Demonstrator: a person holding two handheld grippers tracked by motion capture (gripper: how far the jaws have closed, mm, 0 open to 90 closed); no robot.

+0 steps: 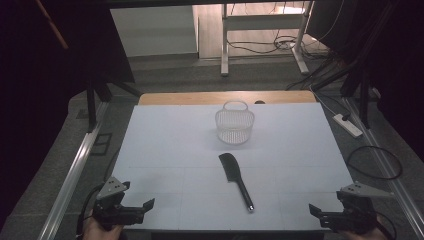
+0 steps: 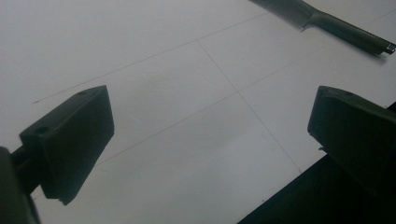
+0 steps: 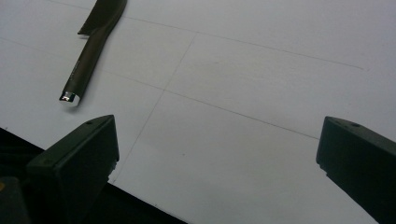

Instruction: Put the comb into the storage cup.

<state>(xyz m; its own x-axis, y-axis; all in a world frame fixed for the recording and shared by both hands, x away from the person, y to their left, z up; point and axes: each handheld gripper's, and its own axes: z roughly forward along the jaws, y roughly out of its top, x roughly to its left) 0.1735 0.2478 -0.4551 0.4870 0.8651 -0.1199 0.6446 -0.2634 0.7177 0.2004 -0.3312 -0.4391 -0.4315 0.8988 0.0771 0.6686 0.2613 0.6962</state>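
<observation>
The small white wire-mesh basket with a looped handle [image 1: 234, 125] stands upright near the far middle of the white table surface [image 1: 165, 150]; I see nothing inside it. The black comb with a long slender handle [image 1: 236, 178] lies flat on the table just in front of the basket, apart from it, toothed head toward the basket and handle tip pointing toward my side. It lies between my two grippers and well apart from both. My left gripper [image 1: 146, 205] is at the near left corner of the table, jaws spread wide and holding nothing; in the left gripper view the comb [image 2: 327, 22] lies at the upper right, beyond the jaws. My right gripper [image 1: 316, 212] is at the near right corner, jaws likewise spread and empty; in the right gripper view the comb [image 3: 91, 46] lies at the upper left. Both grippers sit low over the near edge, pointing inward toward each other, with my hands at the bottom of the high view.
</observation>
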